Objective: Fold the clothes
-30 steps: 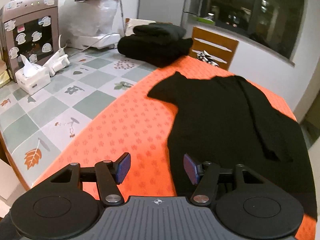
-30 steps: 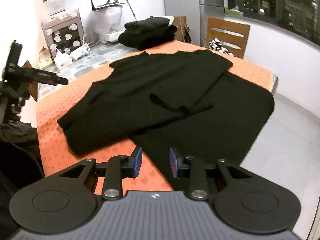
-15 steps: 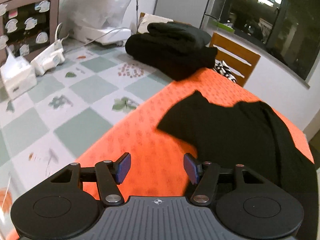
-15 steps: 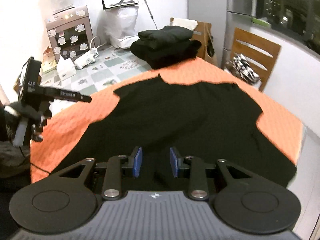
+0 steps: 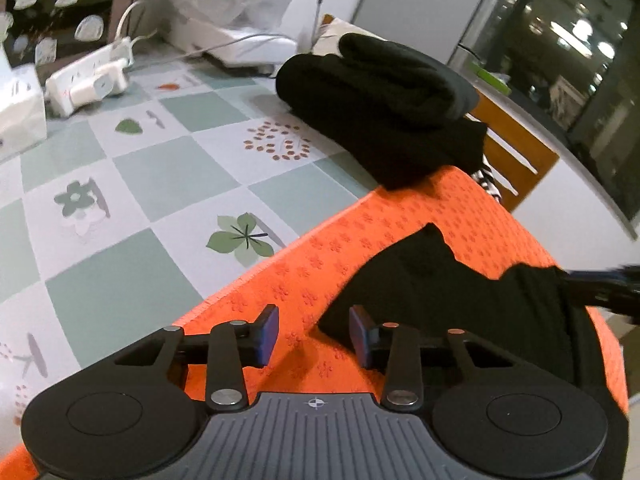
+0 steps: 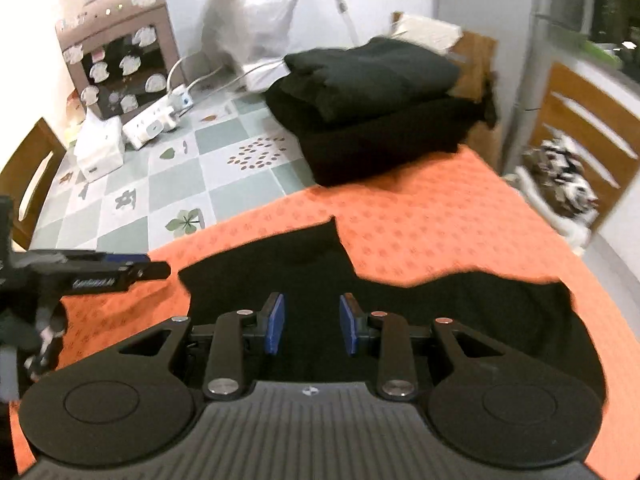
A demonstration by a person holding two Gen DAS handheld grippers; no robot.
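Observation:
A black garment [image 5: 448, 292] lies spread on an orange mat [image 5: 360, 232]. My left gripper [image 5: 313, 334] is open and empty, low over the mat at the garment's left sleeve corner. My right gripper [image 6: 311, 323] is open and empty, just over the garment [image 6: 440, 312] near its collar edge. The left gripper also shows at the left of the right wrist view [image 6: 120, 272]. The right gripper's tip shows at the right edge of the left wrist view [image 5: 608, 284].
A stack of folded black clothes [image 6: 376, 100] sits beyond the mat [image 6: 420, 216] on the checked tablecloth [image 5: 160, 168]. A power strip [image 5: 92, 80], tissue box [image 6: 100, 148] and wooden chairs [image 6: 588, 120] stand around.
Both grippers have moved forward and down toward the garment's far collar end. The right gripper's jaws have opened wider. The left jaws have narrowed a little.

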